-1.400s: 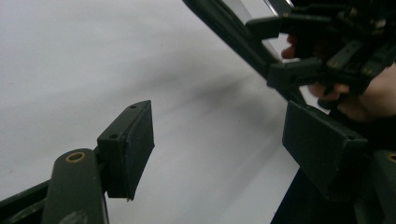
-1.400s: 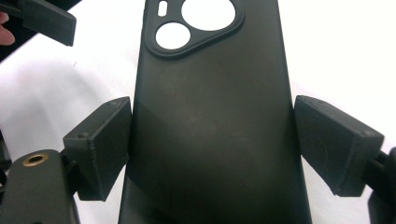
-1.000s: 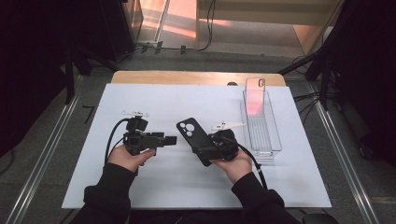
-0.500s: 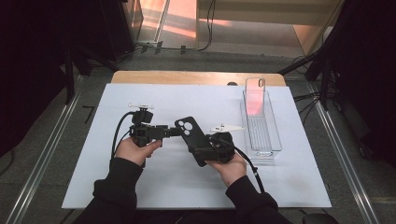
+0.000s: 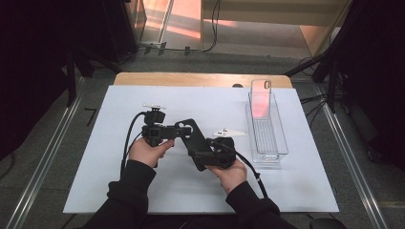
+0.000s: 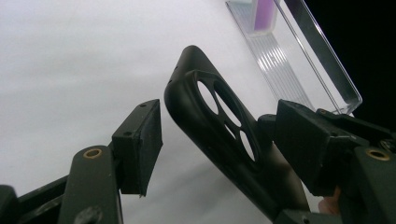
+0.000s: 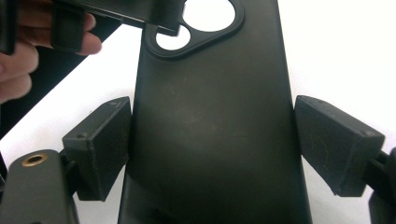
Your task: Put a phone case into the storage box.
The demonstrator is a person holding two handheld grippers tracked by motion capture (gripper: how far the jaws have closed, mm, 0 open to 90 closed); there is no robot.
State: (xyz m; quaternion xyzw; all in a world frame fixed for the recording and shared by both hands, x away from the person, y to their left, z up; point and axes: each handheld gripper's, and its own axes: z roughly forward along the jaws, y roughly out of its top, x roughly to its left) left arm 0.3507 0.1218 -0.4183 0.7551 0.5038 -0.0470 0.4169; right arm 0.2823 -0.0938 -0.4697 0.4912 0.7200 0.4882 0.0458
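Matt black plastic phone case (image 5: pixel 193 140); glossy clear plastic tray (image 5: pixel 267 129); smooth white mat (image 5: pixel 95 162).

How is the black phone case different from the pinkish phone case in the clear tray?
The black phone case is opaque; the pinkish phone case lets light through. The black one is gripped at its sides by the jaws of the right gripper, while the pinkish one stands on end, ungripped, at the far end of the clear tray. Both have a camera cut-out near one end.

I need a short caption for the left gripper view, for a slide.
Open left tongs close around the camera end of a black phone case; clear tray behind.
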